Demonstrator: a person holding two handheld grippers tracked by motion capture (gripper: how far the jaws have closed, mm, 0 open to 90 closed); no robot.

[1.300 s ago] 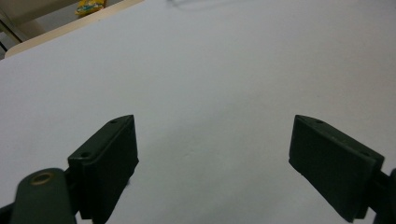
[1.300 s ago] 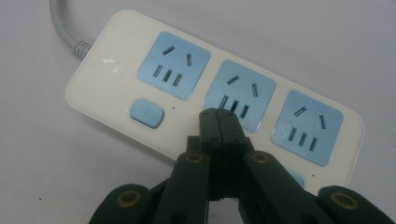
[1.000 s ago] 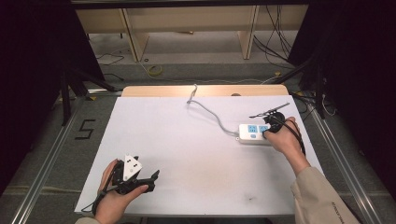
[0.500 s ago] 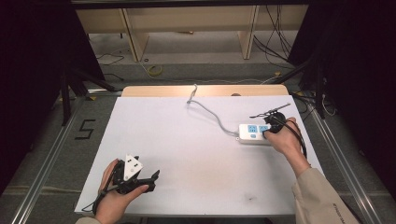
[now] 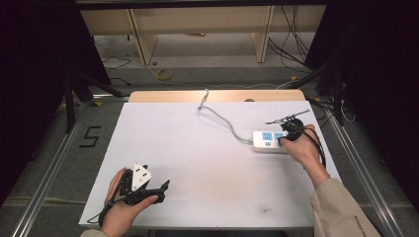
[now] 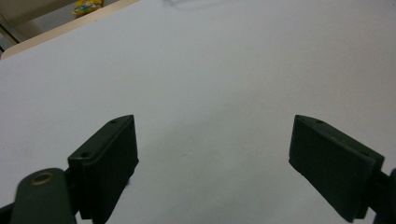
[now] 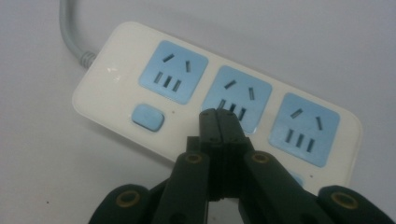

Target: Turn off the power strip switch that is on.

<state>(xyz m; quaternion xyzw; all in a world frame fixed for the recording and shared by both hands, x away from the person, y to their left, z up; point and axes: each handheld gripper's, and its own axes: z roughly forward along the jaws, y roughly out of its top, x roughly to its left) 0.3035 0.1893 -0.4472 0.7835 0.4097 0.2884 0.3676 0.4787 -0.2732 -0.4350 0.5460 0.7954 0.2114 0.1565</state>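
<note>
- One white plastic power strip [image 7: 219,112] lies flat at the right side of the white worktop [image 5: 207,148], and one grey cable [image 5: 222,121] runs from it toward the far edge.
- The strip carries three pale-blue socket faces [image 7: 173,72] in a row; two rounded blue switch buttons [image 7: 147,116] show along its near edge, the second partly hidden.
- The right gripper [image 7: 218,122] sits over the strip with its two black fingers pressed together and nothing between them, their tips at the near edge of the middle socket face.
- The left gripper [image 5: 148,185] rests at the near left corner of the worktop, well apart from the strip.
- Its two black fingers [image 6: 105,158] stand wide apart over bare white surface, holding nothing.
</note>
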